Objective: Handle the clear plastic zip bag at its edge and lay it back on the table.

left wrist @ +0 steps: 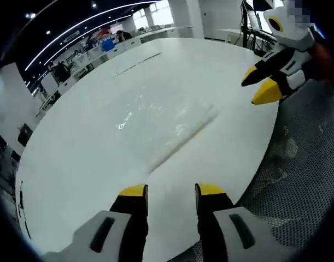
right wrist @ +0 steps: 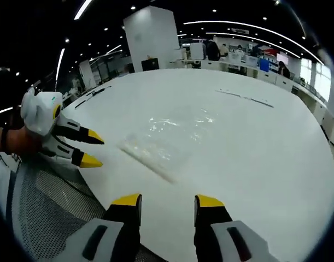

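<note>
Clear zip bag (left wrist: 167, 123) lay flat on the white surface (left wrist: 90, 164), centre frame in the left gripper view, untouched. Its zip edge ran as a long diagonal streak from lower left to upper right, directly ahead of the left gripper (left wrist: 171, 192). Left fingers (left wrist: 134, 191) stood apart, holding nothing. In the right gripper view the bag (right wrist: 161, 144) sat centre frame, slightly left of and above the right gripper (right wrist: 168, 201), whose fingers were likewise spread and empty; the left gripper (right wrist: 93, 148) entered at mid-left. Judgement: both grippers were near, neither touching; the left looked better lined up with the edge.
</note>
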### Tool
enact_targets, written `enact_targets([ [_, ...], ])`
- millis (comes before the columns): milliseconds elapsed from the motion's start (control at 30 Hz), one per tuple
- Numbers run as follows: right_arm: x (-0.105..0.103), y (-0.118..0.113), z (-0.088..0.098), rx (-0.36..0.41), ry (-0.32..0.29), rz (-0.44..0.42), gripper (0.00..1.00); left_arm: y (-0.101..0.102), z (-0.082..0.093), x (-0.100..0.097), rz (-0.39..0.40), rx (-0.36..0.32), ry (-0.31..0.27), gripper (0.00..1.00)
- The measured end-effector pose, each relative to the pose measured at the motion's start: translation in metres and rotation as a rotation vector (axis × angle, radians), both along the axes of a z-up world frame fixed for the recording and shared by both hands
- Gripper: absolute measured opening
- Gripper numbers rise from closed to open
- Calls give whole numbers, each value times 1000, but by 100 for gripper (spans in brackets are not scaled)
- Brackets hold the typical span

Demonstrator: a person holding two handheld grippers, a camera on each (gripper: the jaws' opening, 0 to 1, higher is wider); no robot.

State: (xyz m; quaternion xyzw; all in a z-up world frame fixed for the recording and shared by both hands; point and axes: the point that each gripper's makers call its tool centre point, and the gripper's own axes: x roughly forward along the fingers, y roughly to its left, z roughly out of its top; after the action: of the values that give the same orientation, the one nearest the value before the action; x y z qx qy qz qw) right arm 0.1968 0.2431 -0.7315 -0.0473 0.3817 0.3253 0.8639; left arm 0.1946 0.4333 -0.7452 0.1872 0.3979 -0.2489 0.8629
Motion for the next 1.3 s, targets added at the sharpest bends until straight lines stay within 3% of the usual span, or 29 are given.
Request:
enact_targets([
  [133, -8, -3, 2, 46, 1, -25, 38, 8, 3, 0, 38, 2, 1, 33],
  [233, -12, -3, 4, 66, -3, -24, 42, 7, 8, -2, 62, -47, -6, 36],
  [367, -6, 9, 19, 124, -49, -4, 48, 2, 10, -3, 58, -64, -15, 40],
  [533, -15, 17, 15, 112, -32, 50, 54, 4, 12, 0, 92, -89, -24, 43],
  [800, -14, 18, 9, 102, -18, 68, 58, -12, 9, -6, 0, -68, -29, 45],
  [900, -12, 16, 7, 101, -20, 59, 58, -12, 15, -6, -6, -58, -54, 43],
  [1100, -12, 15, 5, 97, -14, 50, 58, -11, 16, -6, 4, -55, -52, 42],
  [1300, -14, 16, 3, 85, -10, 64, 58, -16, 11, -10, -51, -4, -58, 42],
])
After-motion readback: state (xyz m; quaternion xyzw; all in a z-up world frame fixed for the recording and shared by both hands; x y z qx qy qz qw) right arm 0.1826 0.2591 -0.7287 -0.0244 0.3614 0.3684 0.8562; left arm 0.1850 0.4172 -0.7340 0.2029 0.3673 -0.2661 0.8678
